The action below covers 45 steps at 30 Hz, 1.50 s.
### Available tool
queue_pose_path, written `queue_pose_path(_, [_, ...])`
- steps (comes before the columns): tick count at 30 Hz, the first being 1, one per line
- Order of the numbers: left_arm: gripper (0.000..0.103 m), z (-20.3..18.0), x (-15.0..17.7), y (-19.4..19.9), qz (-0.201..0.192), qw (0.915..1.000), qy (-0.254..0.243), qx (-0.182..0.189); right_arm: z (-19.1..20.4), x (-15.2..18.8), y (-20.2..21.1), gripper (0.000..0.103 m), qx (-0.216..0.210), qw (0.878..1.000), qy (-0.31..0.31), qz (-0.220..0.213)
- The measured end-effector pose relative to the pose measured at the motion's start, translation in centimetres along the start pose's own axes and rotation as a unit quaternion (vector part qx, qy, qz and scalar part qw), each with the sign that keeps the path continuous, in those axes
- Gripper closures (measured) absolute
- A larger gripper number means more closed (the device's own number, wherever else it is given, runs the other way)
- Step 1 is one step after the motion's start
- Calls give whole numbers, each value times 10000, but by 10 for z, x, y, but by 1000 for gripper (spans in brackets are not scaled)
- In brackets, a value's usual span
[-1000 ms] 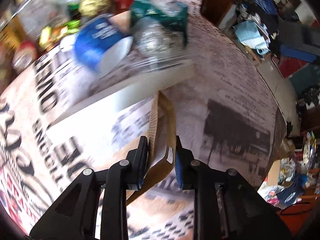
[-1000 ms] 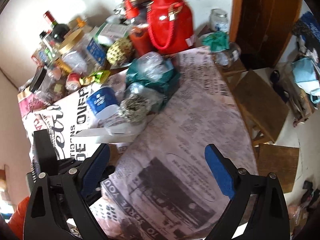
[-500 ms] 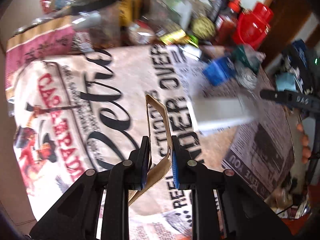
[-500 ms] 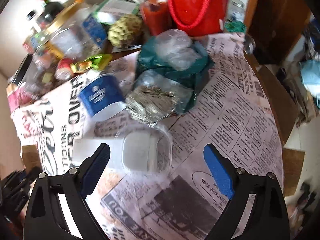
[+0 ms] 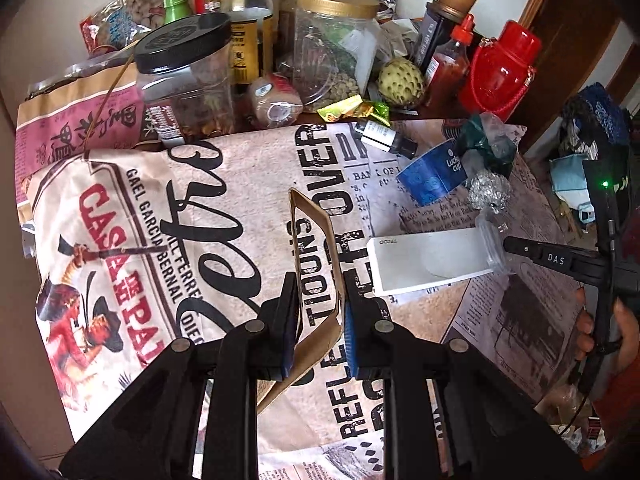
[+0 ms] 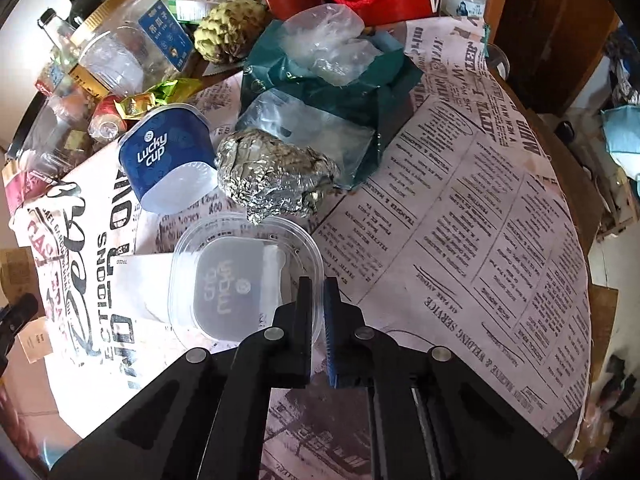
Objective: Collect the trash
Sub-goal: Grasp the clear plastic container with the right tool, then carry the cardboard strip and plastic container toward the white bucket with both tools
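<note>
A: What is the right gripper (image 6: 317,294) doing at the bottom centre of its own view?

B: Its jaws have just been closing, and they now pinch the thin near rim of a clear plastic container (image 6: 246,278). The container is a rounded rectangle, glossy and see-through, with pale lettering on its flat base. It lies partly over a flat white box (image 6: 144,284) to its left.

A: And above it in the frame?

B: A crumpled ball of aluminium foil (image 6: 274,180), wrinkled and shiny, touches the container's far rim. Left of the foil, a blue paper cup (image 6: 166,156) marked "Lucky cup" lies on its side. Behind the foil sits a dark green paper bag (image 6: 340,88) stuffed with clear, crinkly plastic.

A: The surface?

B: A tablecloth (image 6: 460,220) printed like old newspaper, matte and slightly creased.

A: What about the left gripper (image 5: 320,320)?

B: In its own view, at lower centre, it is clamped on a brown cardboard sleeve (image 5: 316,264), a flattened open loop standing upright between the blue pads. The sleeve rises from the jaws towards mid-frame.

A: Where is the other trash from there?

B: To the right: the white box (image 5: 428,264), then the cup (image 5: 434,174) and foil (image 5: 490,192) up towards the right edge. Jars, bottles and a red flask (image 5: 500,72) crowd the top.
</note>
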<state>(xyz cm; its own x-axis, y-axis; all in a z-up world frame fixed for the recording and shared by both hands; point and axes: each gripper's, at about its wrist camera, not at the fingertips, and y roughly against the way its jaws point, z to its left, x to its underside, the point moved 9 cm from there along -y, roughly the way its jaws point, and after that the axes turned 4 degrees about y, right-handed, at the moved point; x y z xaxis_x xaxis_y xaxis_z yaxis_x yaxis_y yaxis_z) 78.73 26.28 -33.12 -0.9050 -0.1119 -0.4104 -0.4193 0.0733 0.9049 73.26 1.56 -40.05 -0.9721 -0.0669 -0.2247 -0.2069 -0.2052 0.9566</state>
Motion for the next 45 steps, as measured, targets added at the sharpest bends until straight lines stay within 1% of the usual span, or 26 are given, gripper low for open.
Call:
queue_pose_path(4, [84, -12, -1, 4, -94, 10000, -11, 21, 1, 6, 8, 100, -120, 9998, 44, -120])
queue_pose_path(9, [84, -33, -2, 19, -318, 9995, 4, 28, -4, 16, 44, 101, -242, 9987, 187, -419])
queue_pose_path(14, [84, -63, 5, 41, -578, 9982, 158, 3, -18, 24, 85, 101, -411, 9954, 450, -738])
queue_pose_path(24, [84, -153, 45, 98, -1110, 9928, 440, -122, -52, 52, 157, 101, -650, 9838, 1055, -1298])
queue_pose_path(27, [84, -177, 61, 119, -1295, 9898, 584, -77, -61, 62, 179, 101, -732, 9790, 1284, -1403])
queue_pose_path(31, [84, -202, 82, 147, -1473, 9866, 698, -17, -63, 76, 208, 101, -850, 9723, 1495, -1585])
queue_pose_path(34, [84, -212, 94, 167, -1596, 9845, 726, 18, -60, 86, 229, 101, -1032, 9677, 1509, -1734])
queue_pose_path(38, [84, -215, 109, 194, -1787, 9814, 694, 34, -53, 104, 254, 101, -1123, 9620, 1504, -1983])
queue_pose_path(42, [84, -209, 130, 220, -1958, 9790, 565, -46, -44, 126, 275, 101, -1099, 9578, 1445, -2228])
queue_pose_path(45, [84, -201, 153, 240, -2064, 9769, 546, 71, -34, 152, 287, 101, -1059, 9569, 1353, -2340])
